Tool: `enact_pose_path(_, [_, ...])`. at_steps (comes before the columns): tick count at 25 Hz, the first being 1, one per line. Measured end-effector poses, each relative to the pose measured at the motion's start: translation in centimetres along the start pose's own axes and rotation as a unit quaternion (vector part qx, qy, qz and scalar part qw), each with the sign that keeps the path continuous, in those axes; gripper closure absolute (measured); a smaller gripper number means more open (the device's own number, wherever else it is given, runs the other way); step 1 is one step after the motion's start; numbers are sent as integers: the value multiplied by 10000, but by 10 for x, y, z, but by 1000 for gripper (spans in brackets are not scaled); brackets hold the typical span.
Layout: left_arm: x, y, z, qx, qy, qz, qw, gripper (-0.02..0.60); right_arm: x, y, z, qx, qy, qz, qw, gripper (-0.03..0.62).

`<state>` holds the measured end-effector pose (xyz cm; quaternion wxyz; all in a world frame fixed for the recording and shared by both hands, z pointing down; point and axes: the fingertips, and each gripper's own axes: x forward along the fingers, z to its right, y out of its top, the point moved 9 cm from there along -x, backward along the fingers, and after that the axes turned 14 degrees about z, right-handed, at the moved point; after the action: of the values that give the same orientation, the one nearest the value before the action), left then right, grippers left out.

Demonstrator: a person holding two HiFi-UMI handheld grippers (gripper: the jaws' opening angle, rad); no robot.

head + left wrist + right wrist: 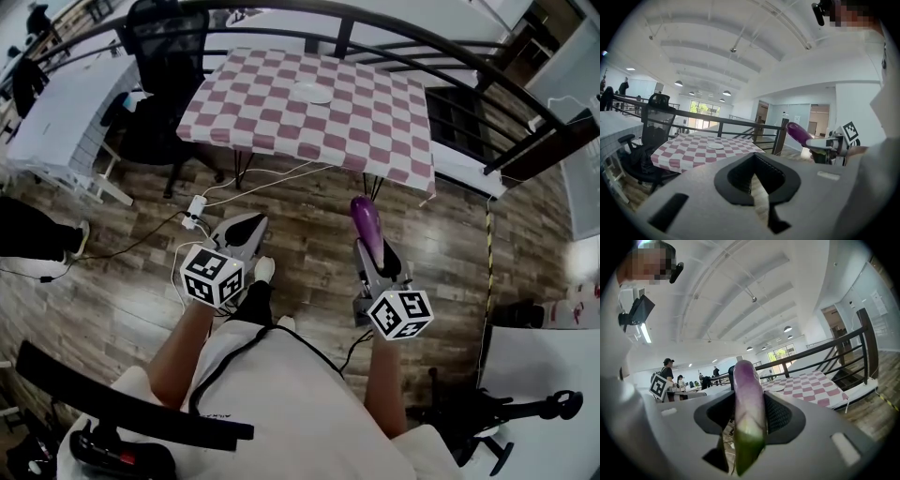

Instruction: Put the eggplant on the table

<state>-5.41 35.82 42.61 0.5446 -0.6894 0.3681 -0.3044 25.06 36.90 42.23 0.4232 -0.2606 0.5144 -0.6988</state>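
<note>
My right gripper [377, 258] is shut on a long purple eggplant [366, 220] with a green stem end. The eggplant sticks out past the jaws toward the table [375, 122], which wears a pink-and-white checked cloth and lies a good step ahead. In the right gripper view the eggplant [747, 399] stands upright between the pads of my right gripper [750, 404]. My left gripper [255, 218] hovers level beside it over the wood floor, tips together and holding nothing. From the left gripper [754, 157] I see the eggplant [799, 132] at right and the table [689, 150] ahead.
A white plate [311, 93] lies on the table's far half. A black office chair [164, 56] stands left of the table, and a curved black railing [441, 47] runs behind it. A power strip with cables [195, 211] lies on the floor. A white desk [66, 103] is far left.
</note>
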Motion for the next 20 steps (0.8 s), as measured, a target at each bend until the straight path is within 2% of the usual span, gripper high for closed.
enact_pose_path(7, [50,5,-69,-258,-112,-115,9995,577,77,-6,8,-3,-179,-151,9997,399])
enact_pose_path(11, [79,10,-83,-220,-230,-133,9994,577,105,-1,20,-35,-213,-155,9996,399])
enact_pose_path(20, [137,38,-159,-228,-522,-105,9983,577,187,7,20,-79,-461,-47,9989,399])
